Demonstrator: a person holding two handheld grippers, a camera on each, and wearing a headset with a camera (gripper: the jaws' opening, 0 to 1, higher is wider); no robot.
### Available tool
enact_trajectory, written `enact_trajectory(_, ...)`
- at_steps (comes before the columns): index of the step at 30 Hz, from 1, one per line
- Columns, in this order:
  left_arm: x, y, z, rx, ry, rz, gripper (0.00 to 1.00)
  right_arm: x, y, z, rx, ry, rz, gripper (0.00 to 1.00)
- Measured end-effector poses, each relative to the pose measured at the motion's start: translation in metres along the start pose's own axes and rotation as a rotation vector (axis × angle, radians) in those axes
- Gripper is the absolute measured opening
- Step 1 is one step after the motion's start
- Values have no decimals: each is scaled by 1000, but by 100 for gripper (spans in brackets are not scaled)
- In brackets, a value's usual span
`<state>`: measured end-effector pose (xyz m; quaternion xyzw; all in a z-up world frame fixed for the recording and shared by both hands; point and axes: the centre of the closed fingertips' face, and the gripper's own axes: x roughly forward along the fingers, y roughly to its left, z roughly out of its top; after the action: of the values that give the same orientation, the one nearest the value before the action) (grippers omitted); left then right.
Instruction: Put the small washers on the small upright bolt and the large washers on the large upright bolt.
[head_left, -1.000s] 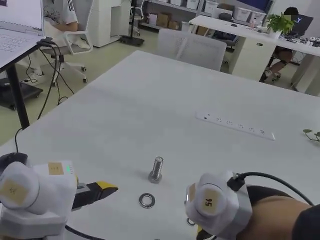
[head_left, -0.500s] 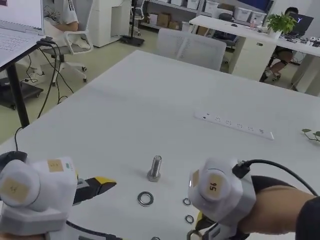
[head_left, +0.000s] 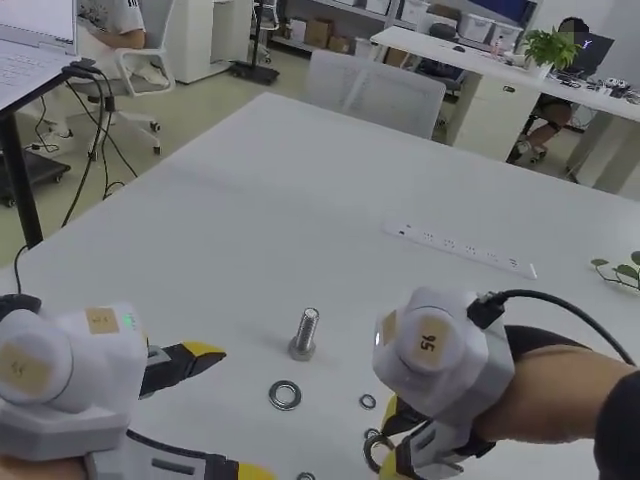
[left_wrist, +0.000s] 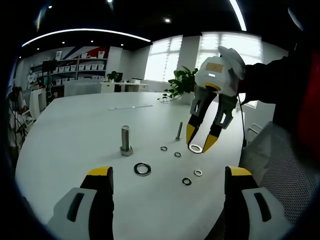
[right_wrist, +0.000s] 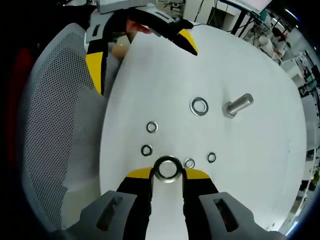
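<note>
Washer (right_wrist: 167, 169), a large one, is clamped in the right gripper (right_wrist: 168, 172) near the large bolt (right_wrist: 237, 106), while the left gripper (left_wrist: 168, 171), across the bolt, gapes wide, holding nothing.

- An open-plan office: the broad white desk (head_left: 300, 200) carries a white power strip (head_left: 458, 248), and a grey mesh chair (head_left: 375, 92) is pushed up to its far edge.
- More long white work desks (head_left: 450, 50) stand behind it, one bearing a potted plant (head_left: 548, 45).
- At the left, an open laptop (head_left: 35, 20) with trailing cables, and a person seated in a white swivel chair (head_left: 140, 70).
- The left gripper view adds shelves of storage bins (left_wrist: 82, 66), large windows (left_wrist: 165, 57) and ceiling strip lights (left_wrist: 85, 34).
</note>
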<state>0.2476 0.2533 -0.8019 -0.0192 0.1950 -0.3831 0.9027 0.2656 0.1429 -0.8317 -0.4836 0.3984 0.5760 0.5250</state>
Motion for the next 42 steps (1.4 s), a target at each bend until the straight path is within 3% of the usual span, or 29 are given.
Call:
enact_trajectory(20, 1, 11, 8, 16, -26, -6, 92, -33, -49, 34, -1, -34, -93, 23)
enact_trajectory(31, -2, 19, 8, 7, -35, 24, 92, -39, -76, 66, -61, -50, -116, 23)
enact_trajectory(42, -7, 22, 5, -2, -26, 52, 91, -32, -90, 82, -96, -65, -103, 23)
